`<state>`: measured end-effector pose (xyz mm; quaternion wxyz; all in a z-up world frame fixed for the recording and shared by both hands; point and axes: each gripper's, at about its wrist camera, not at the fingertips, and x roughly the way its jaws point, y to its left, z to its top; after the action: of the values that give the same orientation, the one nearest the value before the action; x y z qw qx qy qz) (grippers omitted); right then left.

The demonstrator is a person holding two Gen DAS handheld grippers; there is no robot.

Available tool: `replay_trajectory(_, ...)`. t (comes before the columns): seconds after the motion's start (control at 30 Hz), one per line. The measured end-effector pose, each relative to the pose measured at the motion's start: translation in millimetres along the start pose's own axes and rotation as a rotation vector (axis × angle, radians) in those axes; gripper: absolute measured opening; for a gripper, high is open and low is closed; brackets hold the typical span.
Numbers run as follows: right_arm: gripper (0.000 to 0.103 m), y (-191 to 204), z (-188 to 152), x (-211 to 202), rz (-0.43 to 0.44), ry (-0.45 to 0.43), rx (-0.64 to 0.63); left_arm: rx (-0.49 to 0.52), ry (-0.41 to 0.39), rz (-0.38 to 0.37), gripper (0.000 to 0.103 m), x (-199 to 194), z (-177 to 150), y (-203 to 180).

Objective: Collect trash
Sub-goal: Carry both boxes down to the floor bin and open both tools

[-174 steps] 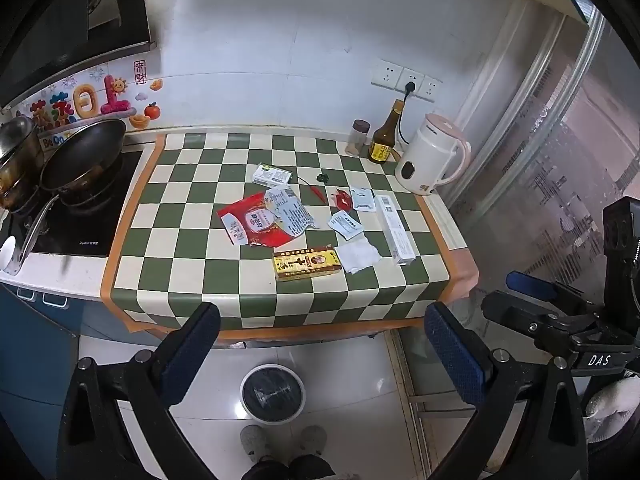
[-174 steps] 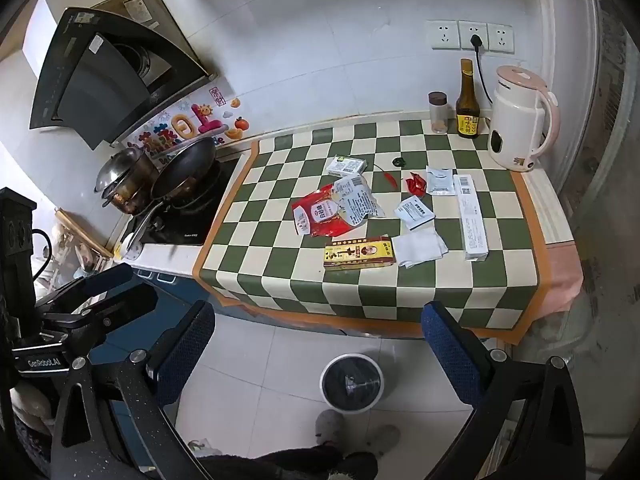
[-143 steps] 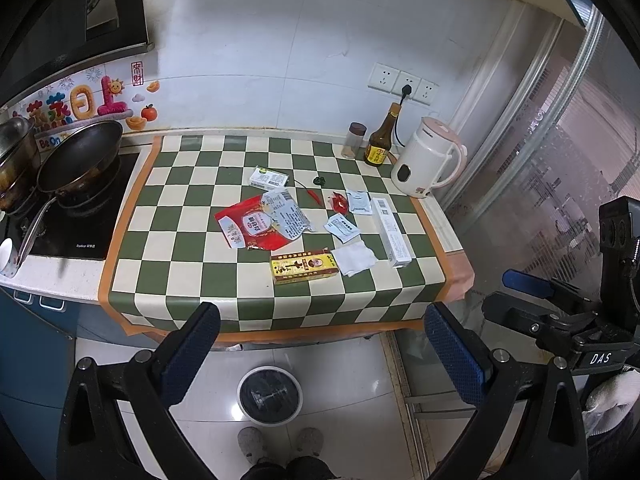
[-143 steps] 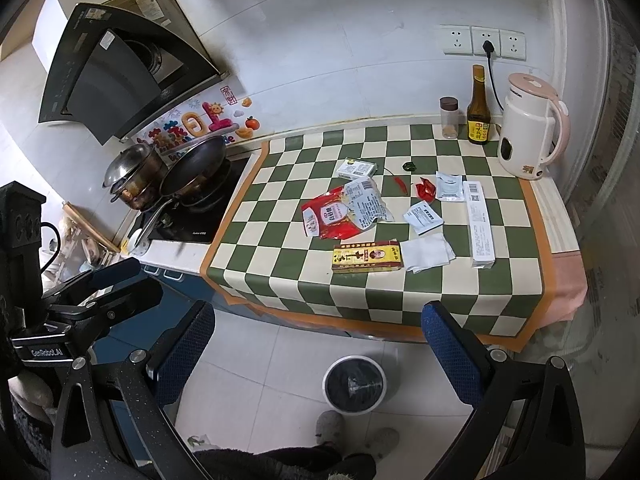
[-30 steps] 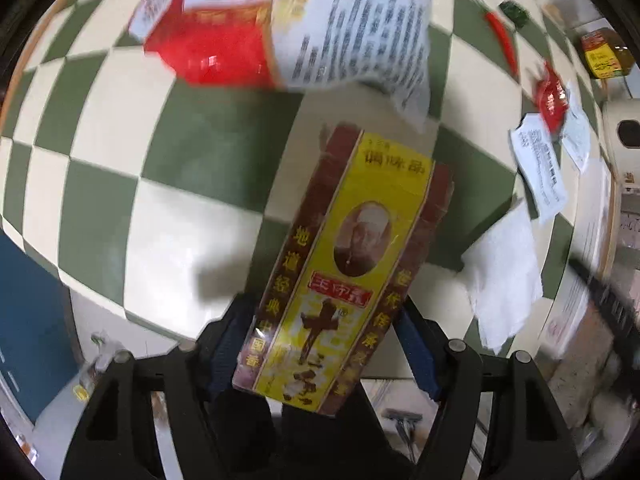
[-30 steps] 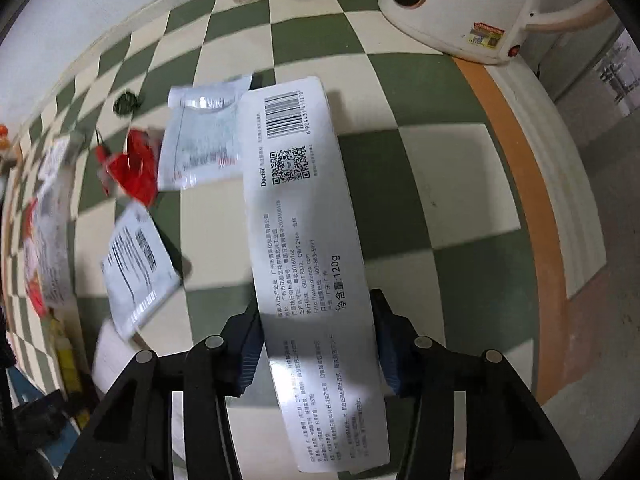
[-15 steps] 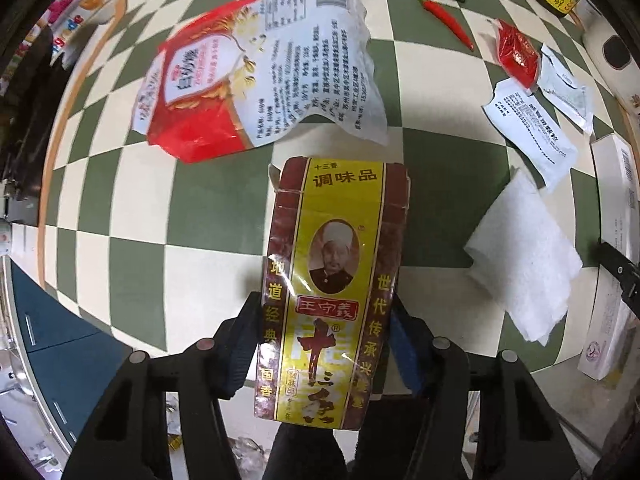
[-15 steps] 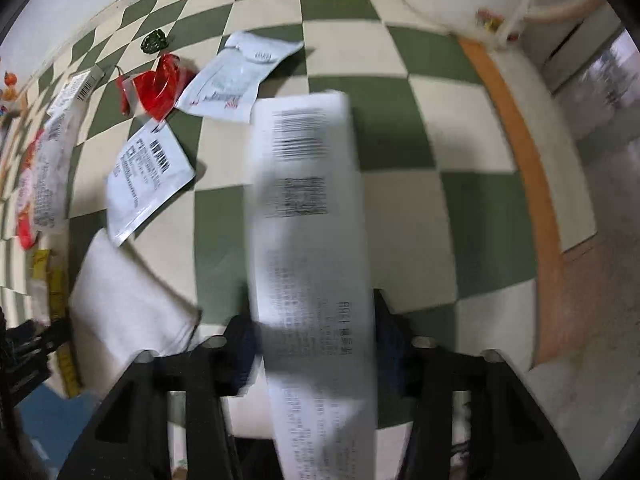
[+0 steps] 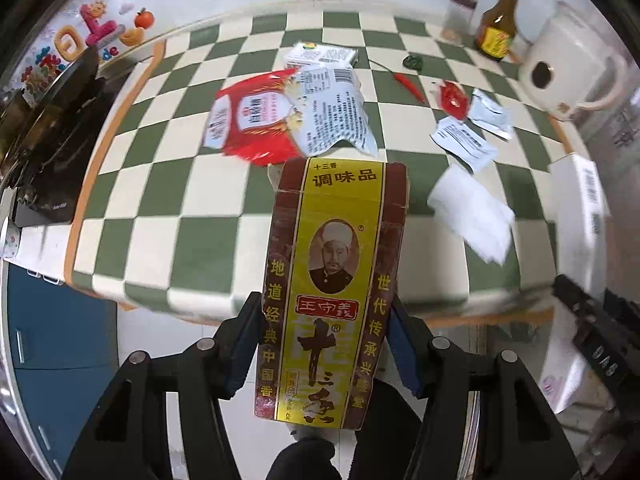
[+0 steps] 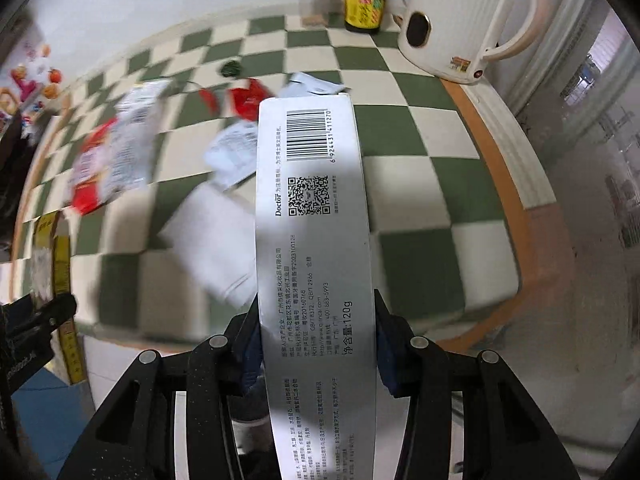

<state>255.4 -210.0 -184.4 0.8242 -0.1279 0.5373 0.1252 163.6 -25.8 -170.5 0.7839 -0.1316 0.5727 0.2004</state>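
The left gripper point(image 9: 322, 346) has its jaws clamped on the two long sides of the yellow spice box point(image 9: 334, 280). The long axis of the box runs from the bottom centre of the frame up to the middle, and its far end points at the red snack bag point(image 9: 256, 120) in the upper centre. The right gripper point(image 10: 316, 344) is clamped in the same way on the long white box point(image 10: 312, 232), whose long axis also runs from the bottom to the middle, with the barcode end pointing toward the bottle point(image 10: 363, 0) and the kettle point(image 10: 452, 20) at the top.

Half a second ago both boxes were low over the checkered bench point(image 9: 192, 184). Now both are lifted, and the front edge of the bench crosses the lower middle of each frame, so the near halves of the boxes hang over the floor. The white tissue point(image 9: 472, 216), the white sachets point(image 9: 464, 142), the red wrapper point(image 9: 452, 98) and the chili point(image 9: 408, 82) stay on the bench, in the right part of the left view.
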Motion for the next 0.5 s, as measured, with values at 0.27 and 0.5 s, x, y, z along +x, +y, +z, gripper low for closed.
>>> replay_trajectory(0.27, 0.048, 57, -133, -16, 0.059, 0.085, 0.018, 0.014, 0.091, -0.082, 0.056, 17, -102, 52)
replay_trajectory(0.5, 0.048, 82, -250, 59, 0.127, 0.338, 0.048, -0.044, 0.355, -0.162, 0.056, 133, -177, 70)
